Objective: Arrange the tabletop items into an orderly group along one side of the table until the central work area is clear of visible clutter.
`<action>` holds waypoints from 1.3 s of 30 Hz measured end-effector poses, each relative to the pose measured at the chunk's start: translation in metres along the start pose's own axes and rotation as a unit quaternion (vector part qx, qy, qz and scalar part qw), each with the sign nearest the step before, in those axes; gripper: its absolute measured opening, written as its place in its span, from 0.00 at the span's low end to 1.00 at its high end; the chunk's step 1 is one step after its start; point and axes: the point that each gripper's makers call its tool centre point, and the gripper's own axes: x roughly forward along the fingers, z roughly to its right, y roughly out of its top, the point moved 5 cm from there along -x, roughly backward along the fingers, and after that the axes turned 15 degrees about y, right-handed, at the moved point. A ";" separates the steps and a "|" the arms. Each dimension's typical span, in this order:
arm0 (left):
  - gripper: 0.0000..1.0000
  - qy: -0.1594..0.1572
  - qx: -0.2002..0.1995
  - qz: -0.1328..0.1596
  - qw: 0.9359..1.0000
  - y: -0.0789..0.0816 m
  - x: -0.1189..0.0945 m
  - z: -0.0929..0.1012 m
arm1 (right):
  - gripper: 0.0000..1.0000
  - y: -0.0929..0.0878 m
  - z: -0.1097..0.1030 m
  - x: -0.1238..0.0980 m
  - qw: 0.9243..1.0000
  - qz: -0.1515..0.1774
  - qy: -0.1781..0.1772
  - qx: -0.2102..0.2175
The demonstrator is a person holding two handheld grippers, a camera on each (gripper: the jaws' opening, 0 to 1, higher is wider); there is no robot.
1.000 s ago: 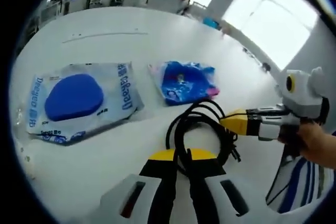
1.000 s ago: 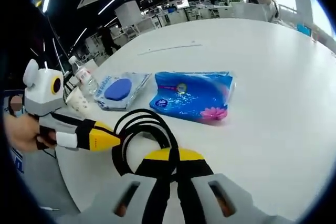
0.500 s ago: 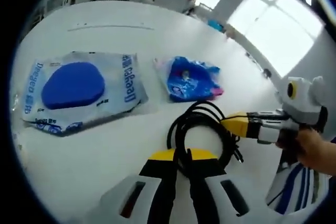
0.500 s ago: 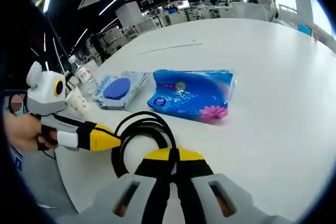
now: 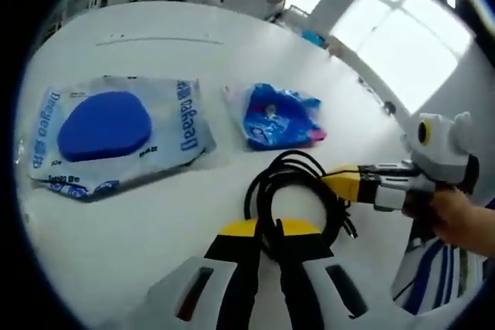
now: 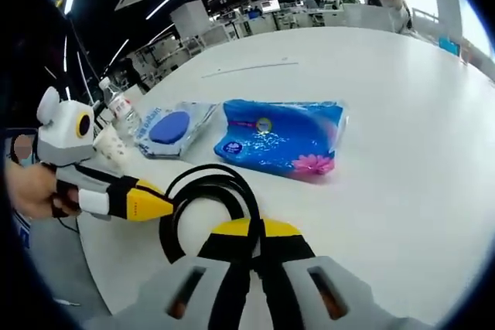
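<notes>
Right now your two grippers meet over the coiled black cable, which lies on the white round table close to the edge nearest you. In the left gripper view your left gripper has its black jaws drawn together with the near arc of the coil passing right at their yellow tips; they look clamped on the cable, though the contact itself is hard to make out. In the right gripper view your right gripper shows the same: jaws pressed close, the loop running under or between the tips. Treat the cable as light, limp and springy. It will sag and unwind if you lift it by a single strand, so take hold across several strands where the loops bunch, and probably drag it rather than carry it. Its rubbery jacket should give good purchase, while the free ends near the right gripper may trail. Beyond the coil sit two soft packs. The clear plastic pouch with a blue oval pad inside lies flat and looks slick and floppy; pinch its sealed border, not the middle. The blue plastic pack of tissues with a pink flower print is squashy and light; grip a crimped end, gently, since the film could tear. A small plastic water bottle and a paper cup stand by the table's edge beside the pouch, both easily tipped.
</notes>
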 end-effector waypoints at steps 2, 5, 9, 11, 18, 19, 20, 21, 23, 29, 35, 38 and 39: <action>0.04 -0.001 0.001 0.000 1.000 0.000 0.000 0.000 | 0.00 0.000 0.000 0.000 1.000 -0.001 -0.001 -0.002; 0.04 0.000 0.008 0.003 1.000 -0.001 0.000 0.001 | 0.01 0.000 0.000 0.000 1.000 0.001 0.000 0.000; 0.04 -0.001 0.018 0.009 1.000 -0.001 -0.001 0.001 | 0.01 0.000 0.000 0.001 1.000 -0.002 0.001 -0.009; 0.05 0.000 0.029 0.015 0.999 -0.002 -0.002 0.002 | 0.01 0.000 0.000 0.001 1.000 -0.001 0.002 -0.012; 0.23 -0.011 0.040 0.016 0.999 -0.001 -0.009 0.007 | 0.06 0.003 -0.003 -0.002 1.000 0.014 0.004 -0.024; 0.32 -0.004 0.043 0.027 0.999 0.001 -0.010 0.005 | 0.07 0.004 -0.004 -0.003 1.000 0.017 0.006 -0.025; 0.38 -0.004 0.043 0.031 0.999 0.002 -0.011 0.004 | 0.09 0.006 -0.005 -0.003 0.999 0.026 0.015 -0.030; 0.44 -0.002 0.038 0.032 0.999 0.002 -0.013 0.002 | 0.12 0.007 -0.008 -0.004 0.999 0.030 0.026 -0.029; 0.58 0.005 0.036 0.037 0.999 0.004 -0.016 -0.001 | 0.18 0.009 -0.011 -0.006 0.998 0.037 0.035 -0.042; 0.73 0.015 0.075 0.072 0.994 0.013 -0.029 -0.006 | 0.50 0.014 -0.014 -0.018 0.996 0.066 0.034 -0.048; 0.81 0.029 0.055 0.071 0.995 0.015 -0.033 -0.016 | 0.60 0.009 -0.015 -0.021 0.997 0.062 0.032 -0.033; 0.81 0.031 0.061 0.074 0.995 0.016 -0.036 -0.019 | 0.59 0.012 -0.016 -0.021 0.997 0.067 0.028 -0.035; 0.80 0.035 0.064 0.075 0.995 0.016 -0.037 -0.020 | 0.59 0.014 -0.017 -0.021 0.997 0.069 0.028 -0.033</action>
